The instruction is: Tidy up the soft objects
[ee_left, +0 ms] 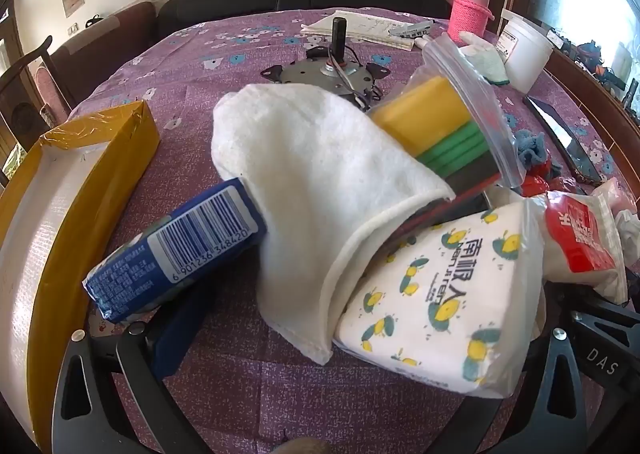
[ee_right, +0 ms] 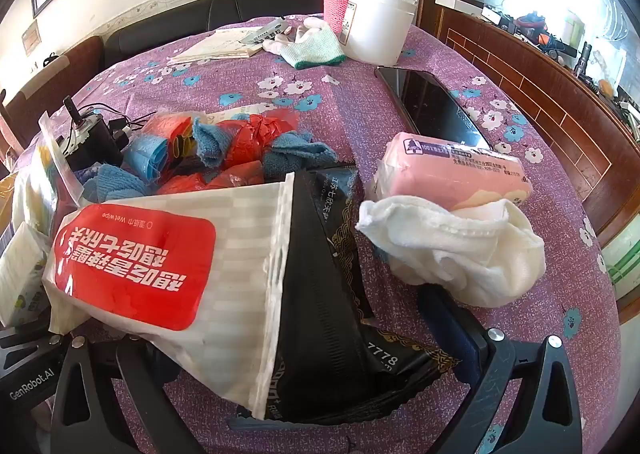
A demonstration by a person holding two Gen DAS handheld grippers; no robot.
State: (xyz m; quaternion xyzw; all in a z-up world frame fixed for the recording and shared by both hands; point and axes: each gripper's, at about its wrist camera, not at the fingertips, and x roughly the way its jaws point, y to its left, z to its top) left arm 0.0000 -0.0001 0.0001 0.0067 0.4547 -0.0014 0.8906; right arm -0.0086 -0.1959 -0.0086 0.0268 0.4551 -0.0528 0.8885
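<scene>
Left wrist view: surface under purple floral cloth, crowded. Yellow box at left edge, open, white inside. Left gripper spread wide, empty; blue tissue pack resting on its left finger, patterned tissue pack just beside right finger. White towel draped between packs, crumpled. Right wrist view: right gripper spread wide, gripping nothing; wet-wipe pack and black pouch lying between fingers. Second white cloth bunched against pink pack.
</scene>
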